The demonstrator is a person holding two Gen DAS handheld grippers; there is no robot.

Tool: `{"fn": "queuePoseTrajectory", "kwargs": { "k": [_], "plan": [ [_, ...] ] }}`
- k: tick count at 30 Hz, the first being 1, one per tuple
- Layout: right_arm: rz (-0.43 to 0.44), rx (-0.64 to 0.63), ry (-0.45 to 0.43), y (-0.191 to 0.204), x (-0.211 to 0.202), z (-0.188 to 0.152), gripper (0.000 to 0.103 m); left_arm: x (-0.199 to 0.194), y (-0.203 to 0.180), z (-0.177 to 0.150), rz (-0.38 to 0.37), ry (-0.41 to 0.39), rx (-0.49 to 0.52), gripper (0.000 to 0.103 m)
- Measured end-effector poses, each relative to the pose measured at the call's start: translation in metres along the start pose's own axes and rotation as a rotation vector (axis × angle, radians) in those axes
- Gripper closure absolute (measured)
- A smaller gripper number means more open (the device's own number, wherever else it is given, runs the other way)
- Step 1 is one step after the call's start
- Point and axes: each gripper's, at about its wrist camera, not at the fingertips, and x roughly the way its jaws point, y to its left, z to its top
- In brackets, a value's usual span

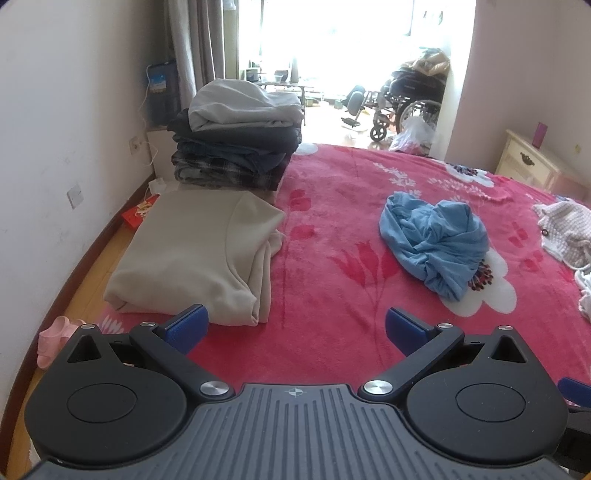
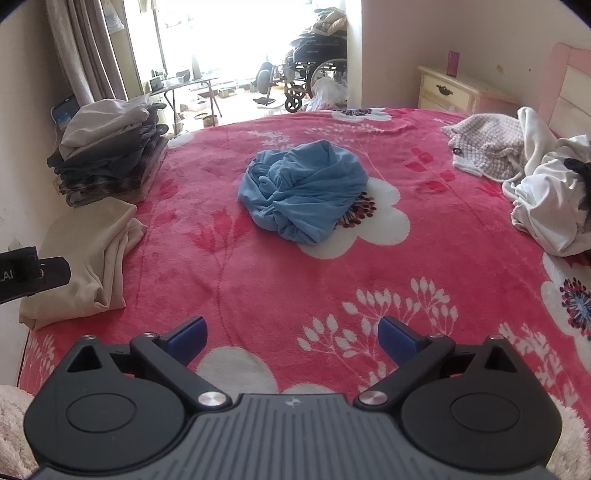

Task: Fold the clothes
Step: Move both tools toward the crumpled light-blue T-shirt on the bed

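Hovering both the left gripper (image 1: 294, 328) and the right gripper (image 2: 291, 334) with jaws spread and empty above the red bedspread (image 2: 280, 280), I am judging the step as between garments, the crumpled blue garment (image 2: 304, 190) lying mid-bed and calling for a spread-out grasp next.

Bright window (image 1: 332, 33); cream nightstand (image 2: 447, 90); wheelchair (image 1: 410, 99) beyond.
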Motion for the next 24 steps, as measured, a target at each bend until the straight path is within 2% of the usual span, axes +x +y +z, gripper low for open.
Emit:
{"fn": "queuePoseTrajectory", "kwargs": {
  "k": [24],
  "plan": [
    [0.002, -0.009, 0.014, 0.0052, 0.0028, -0.0010, 0.002, 0.0022, 0.0020, -0.0007, -0.004, 0.018, 0.004, 0.000]
  ]
}}
